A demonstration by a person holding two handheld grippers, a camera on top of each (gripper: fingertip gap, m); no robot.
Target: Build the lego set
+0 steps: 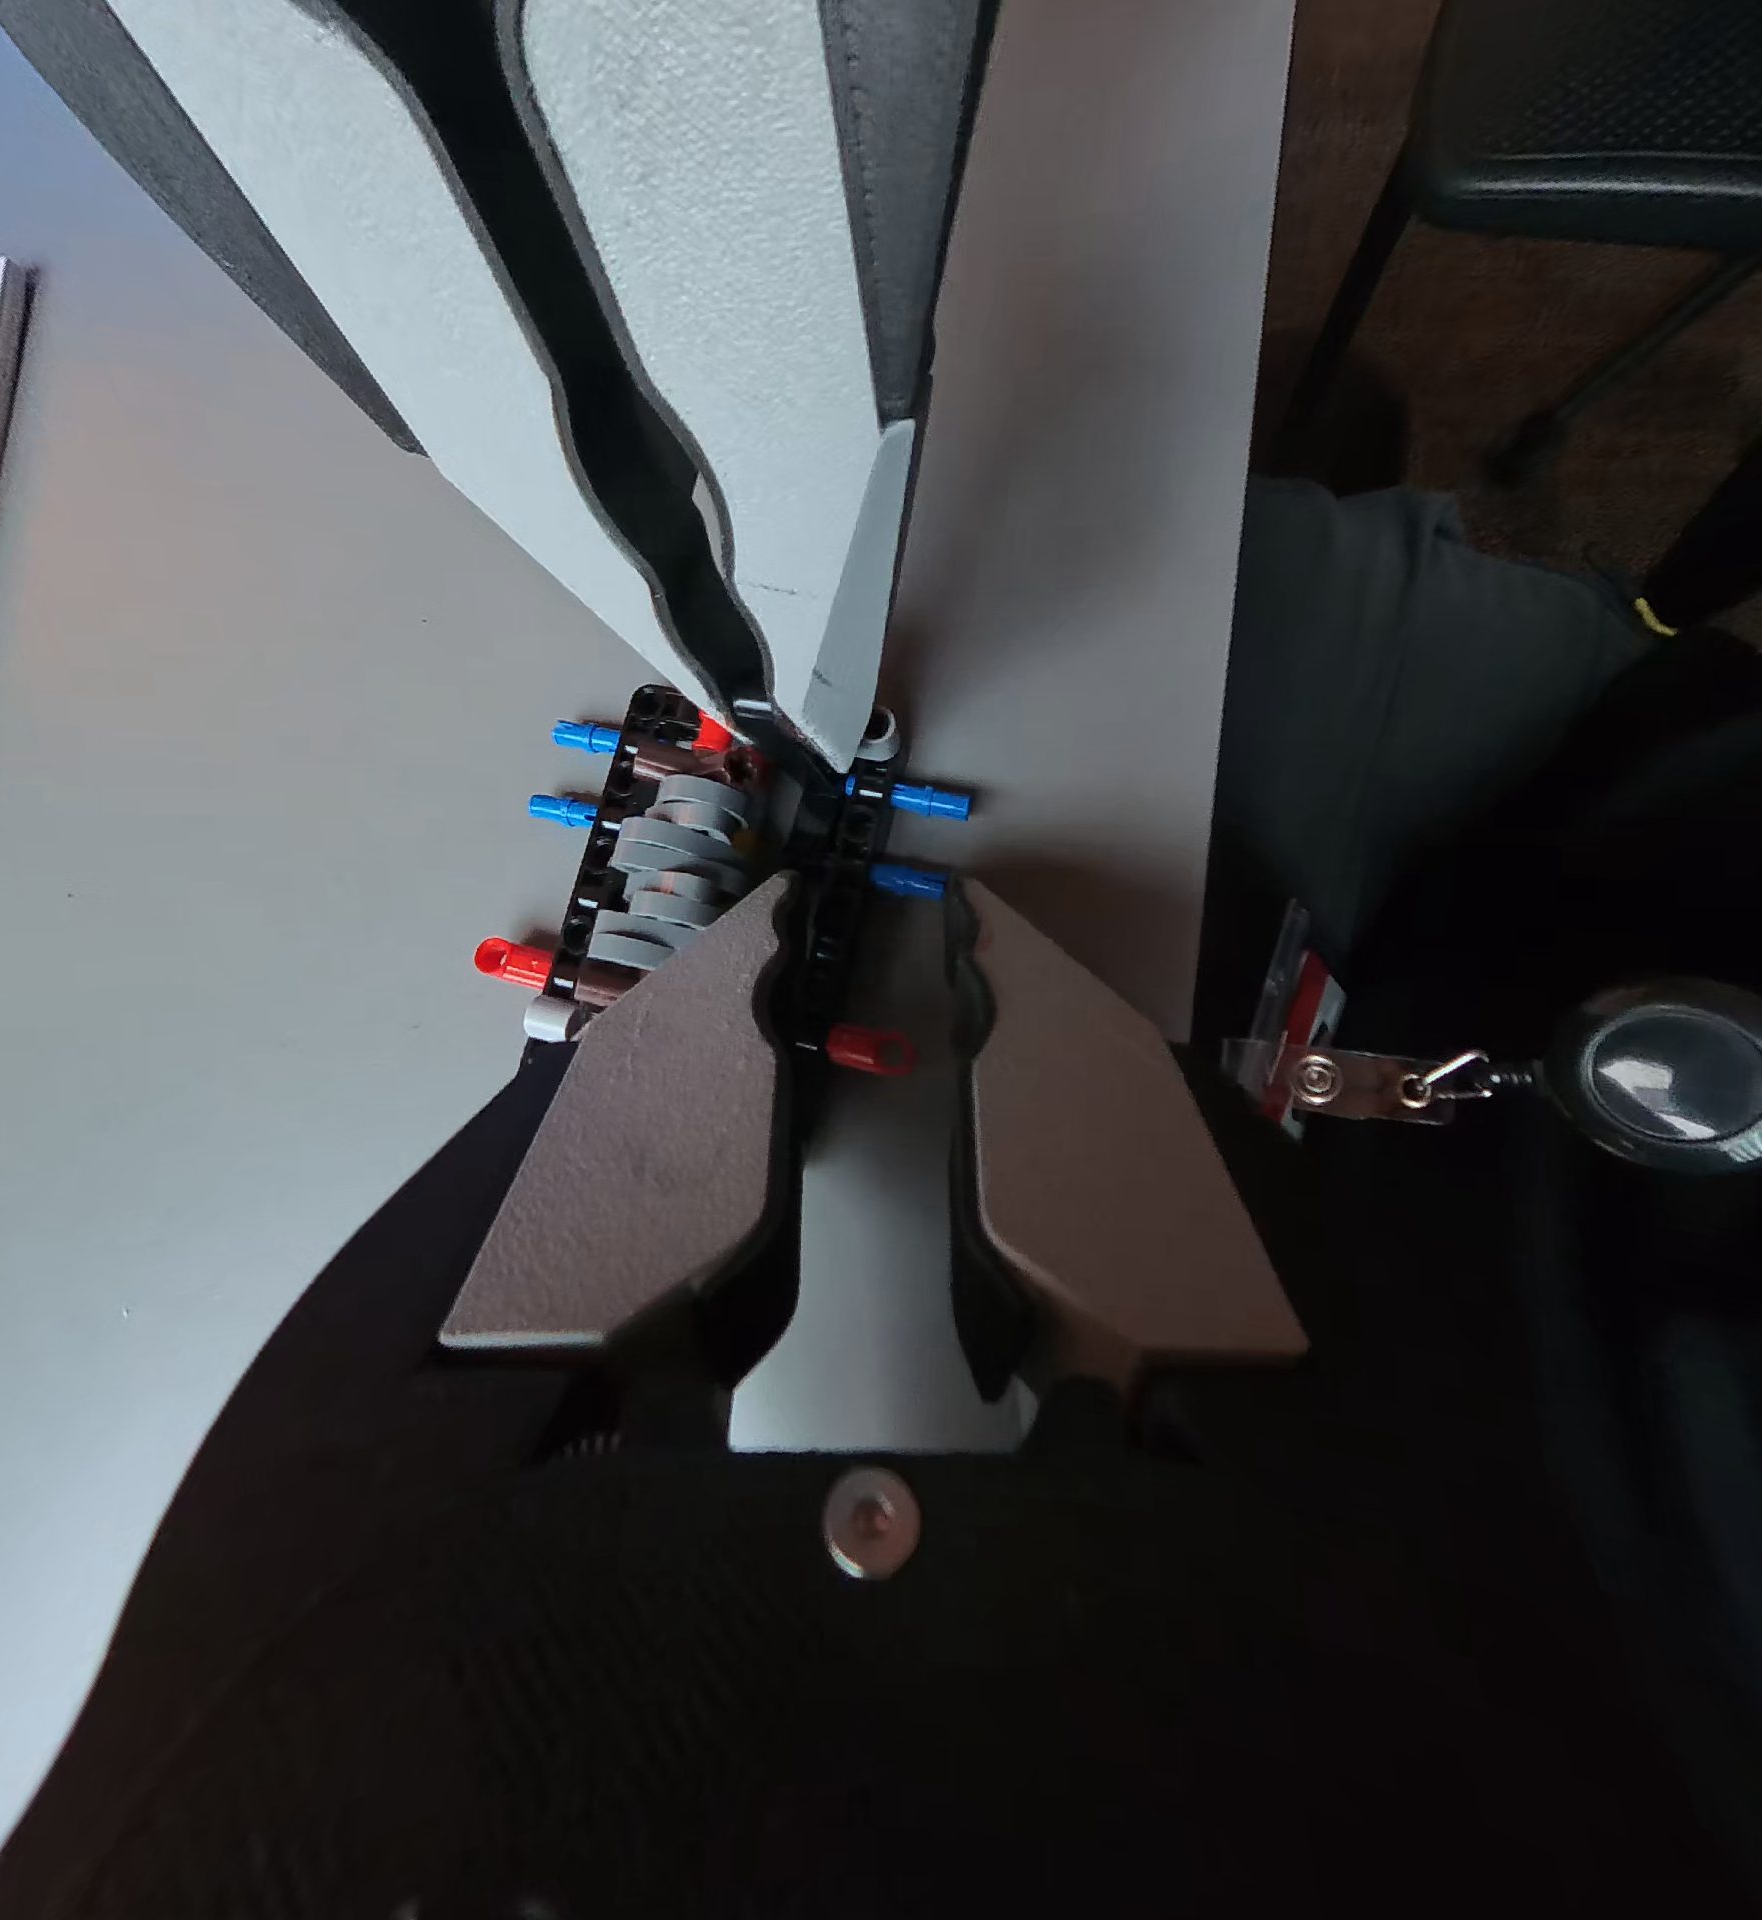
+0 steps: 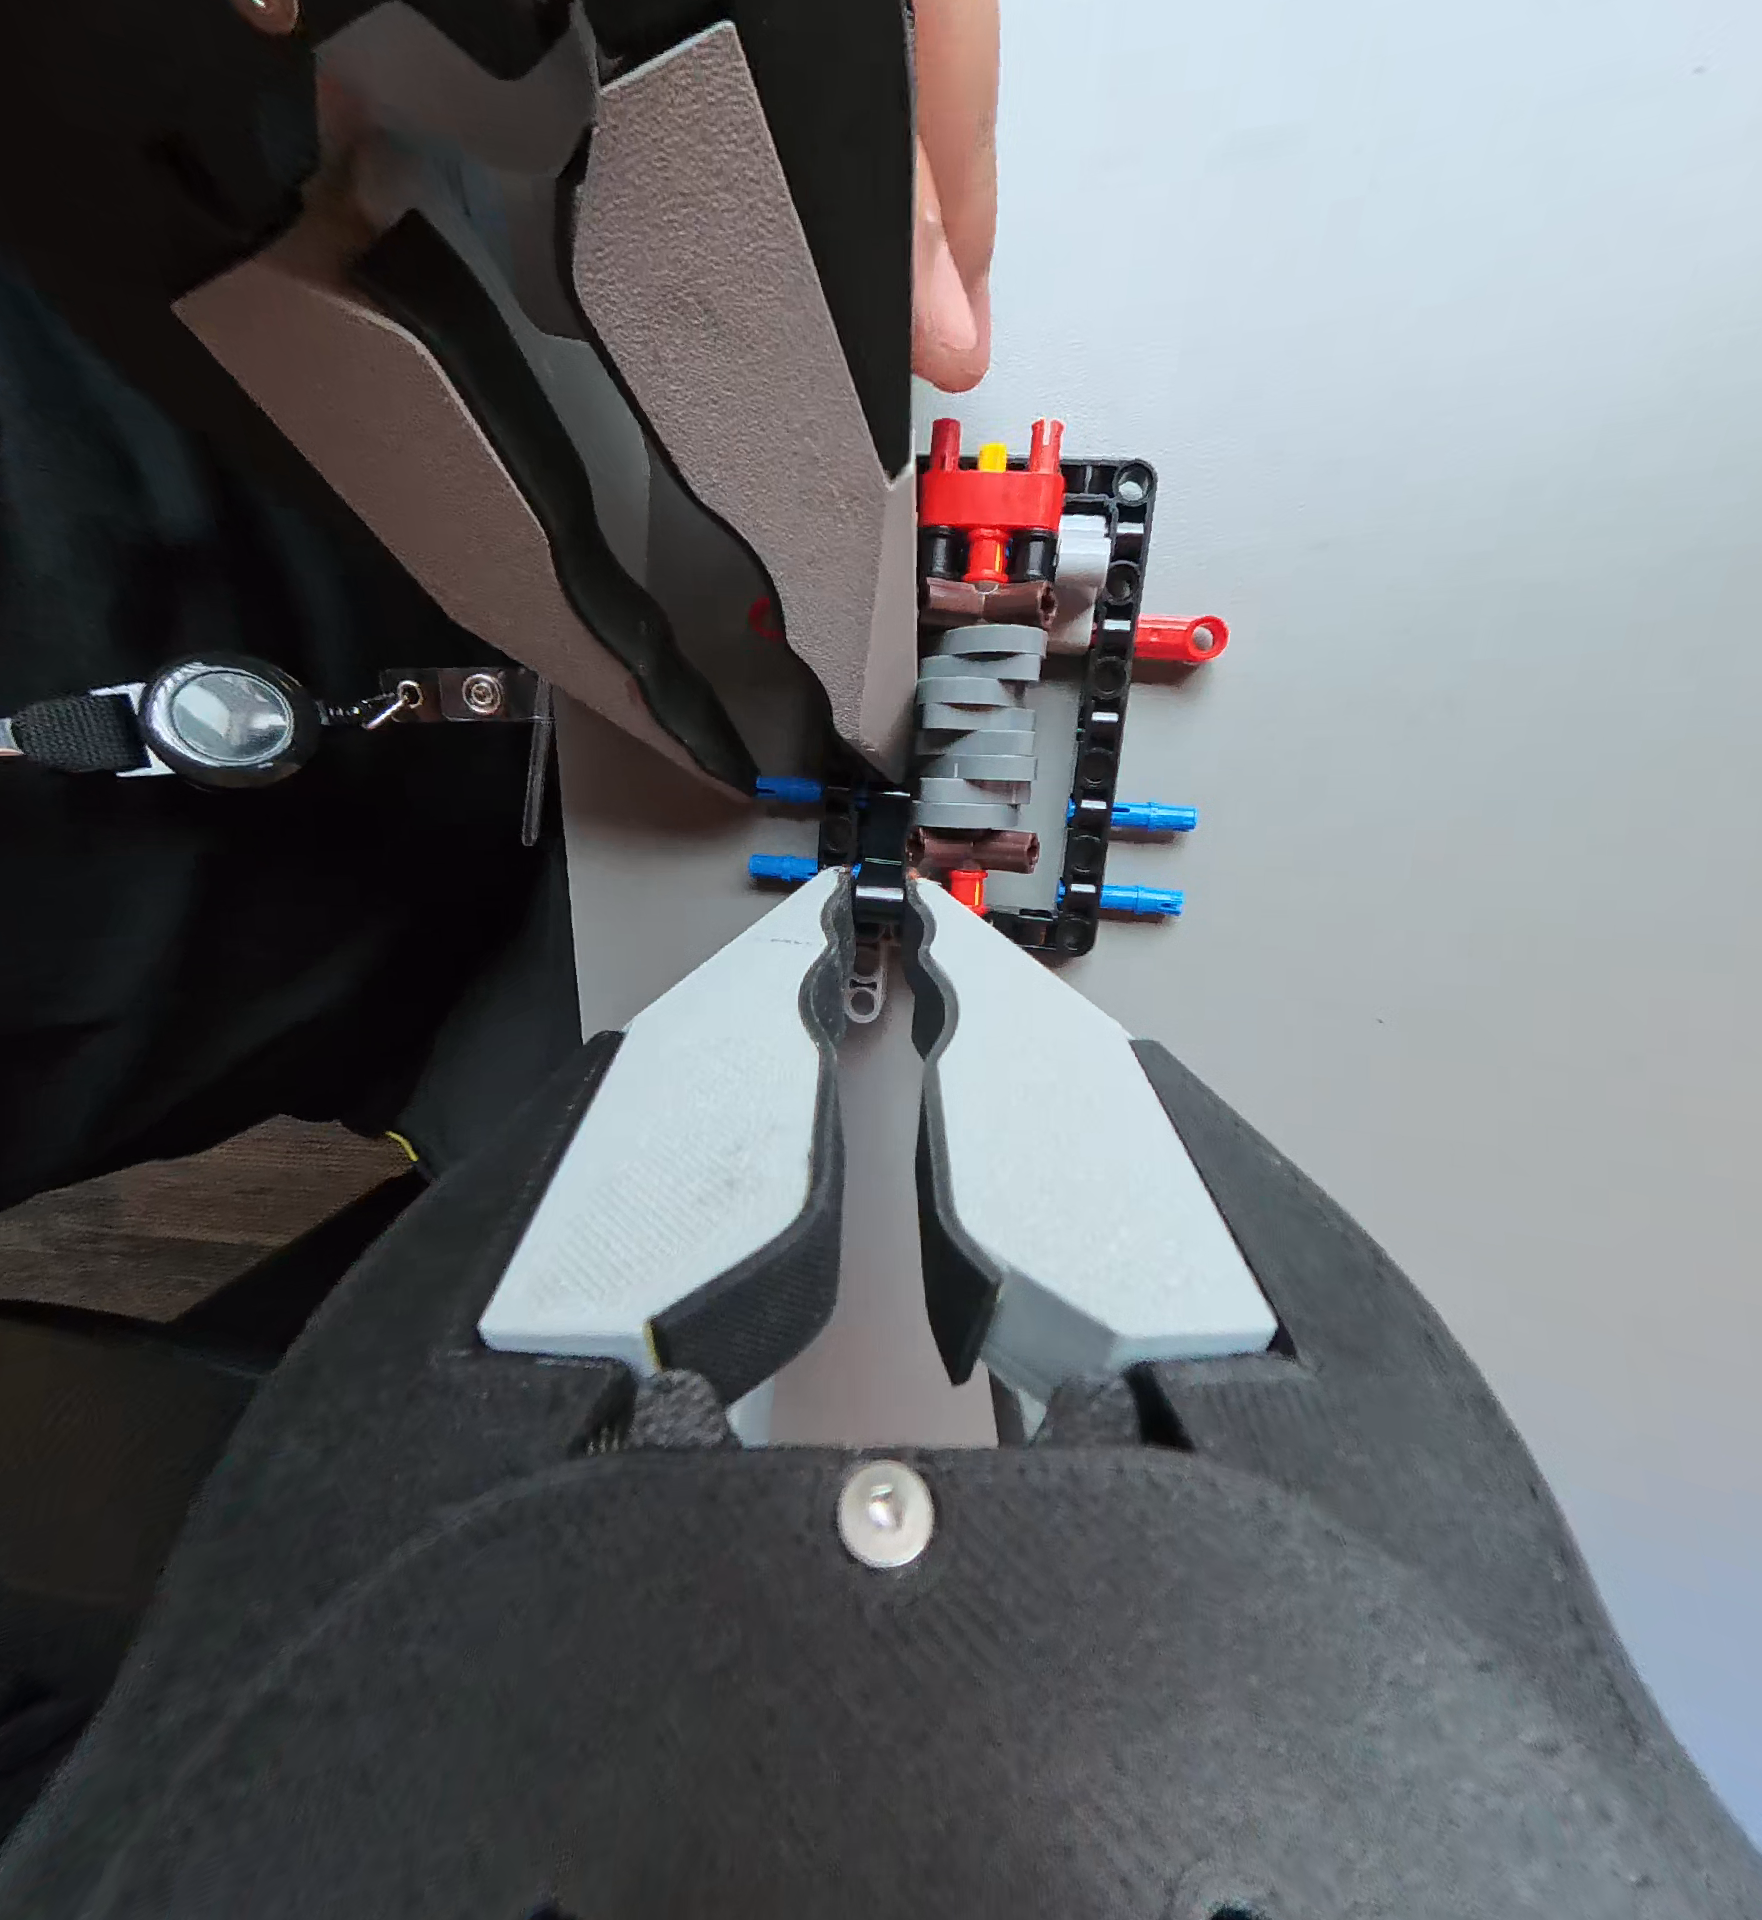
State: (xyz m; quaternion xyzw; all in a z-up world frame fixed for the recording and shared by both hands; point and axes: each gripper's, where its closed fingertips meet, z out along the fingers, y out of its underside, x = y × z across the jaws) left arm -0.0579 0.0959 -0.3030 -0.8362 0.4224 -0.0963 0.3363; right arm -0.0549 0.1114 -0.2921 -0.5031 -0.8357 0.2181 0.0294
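While both grippers meet over the lego frame [image 2: 1111,717] at the table [image 1: 181,727] edge, the right gripper [image 2: 872,909] pinches a small black connector [image 2: 879,852] between its pale fingers, pressed against the frame's near beam. The left gripper [image 1: 872,894], brown-fingered, straddles that black beam with jaws partly apart; whether they grip it I cannot tell. Grey cams [image 2: 976,727], blue pins [image 2: 1152,818] and red pins [image 2: 1178,637] sit on the frame. A badge reel [image 1: 1677,1075] hangs nearby; no writing is legible.

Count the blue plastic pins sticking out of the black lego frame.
4 blue plastic pins: two on the black lego frame's table side, two on its table-edge side. Grippers may hide more.
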